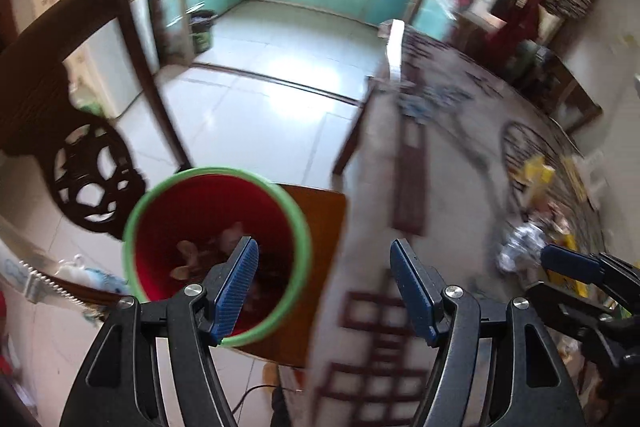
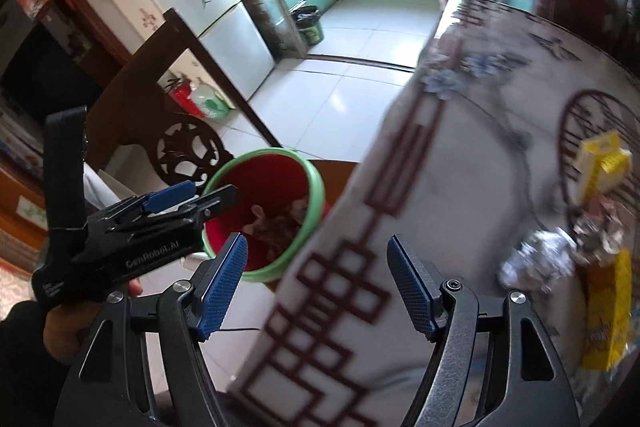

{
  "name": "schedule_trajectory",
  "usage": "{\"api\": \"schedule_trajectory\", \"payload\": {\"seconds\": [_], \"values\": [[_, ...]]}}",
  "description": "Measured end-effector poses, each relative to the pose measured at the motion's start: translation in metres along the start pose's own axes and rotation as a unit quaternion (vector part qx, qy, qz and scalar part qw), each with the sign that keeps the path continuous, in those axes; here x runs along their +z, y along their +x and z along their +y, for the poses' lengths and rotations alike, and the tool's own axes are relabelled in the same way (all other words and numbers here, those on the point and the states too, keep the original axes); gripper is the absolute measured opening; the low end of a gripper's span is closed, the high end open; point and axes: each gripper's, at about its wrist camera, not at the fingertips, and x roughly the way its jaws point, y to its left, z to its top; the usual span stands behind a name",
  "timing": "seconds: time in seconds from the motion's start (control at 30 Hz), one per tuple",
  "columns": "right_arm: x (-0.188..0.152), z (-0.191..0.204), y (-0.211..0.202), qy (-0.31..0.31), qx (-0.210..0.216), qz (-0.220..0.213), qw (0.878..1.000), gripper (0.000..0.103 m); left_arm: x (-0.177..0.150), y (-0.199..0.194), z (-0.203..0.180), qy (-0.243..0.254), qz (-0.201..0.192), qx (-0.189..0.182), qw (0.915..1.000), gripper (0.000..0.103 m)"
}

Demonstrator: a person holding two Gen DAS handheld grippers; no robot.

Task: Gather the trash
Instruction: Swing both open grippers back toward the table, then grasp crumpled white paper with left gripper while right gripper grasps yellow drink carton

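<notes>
A red bin with a green rim (image 1: 216, 251) stands on a wooden seat beside the table, with scraps inside; it also shows in the right wrist view (image 2: 268, 215). My left gripper (image 1: 324, 291) is open and empty, its left finger over the bin's mouth. My right gripper (image 2: 316, 283) is open and empty over the table's near edge. Crumpled foil (image 2: 536, 263) and yellow cartons (image 2: 604, 163) lie on the table at the right; the foil also shows in the left wrist view (image 1: 520, 243). The left gripper shows in the right wrist view (image 2: 160, 215).
The table (image 2: 460, 187) has a white cloth with dark red patterns. A carved dark wooden chair (image 1: 80, 131) stands left of the bin. A white fridge (image 2: 192, 7), a fire extinguisher (image 2: 184, 99) and a small dark bin (image 2: 308, 23) stand beyond on the tiled floor.
</notes>
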Motion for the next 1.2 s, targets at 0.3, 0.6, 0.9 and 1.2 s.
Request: {"api": "schedule_trajectory", "payload": {"seconds": [0.3,0.6,0.9,1.2], "values": [[-0.044,-0.088,-0.047,0.061,-0.058,-0.013,0.996,0.073,-0.021,0.009,-0.107,0.066,0.020,-0.033,0.9971,0.068],[-0.078,-0.209,-0.091,0.126,-0.155,0.000,0.980,0.073,-0.044,0.011,-0.175,0.090,0.034,-0.036,0.9947,0.068],[-0.084,-0.255,-0.071,0.110,-0.135,0.046,0.984,0.077,-0.069,0.016,-0.212,0.092,0.048,-0.024,0.9944,0.068],[-0.080,-0.266,-0.031,0.082,-0.094,0.098,0.987,0.047,-0.072,0.018,-0.230,0.100,0.052,-0.017,0.9935,0.068]]}}
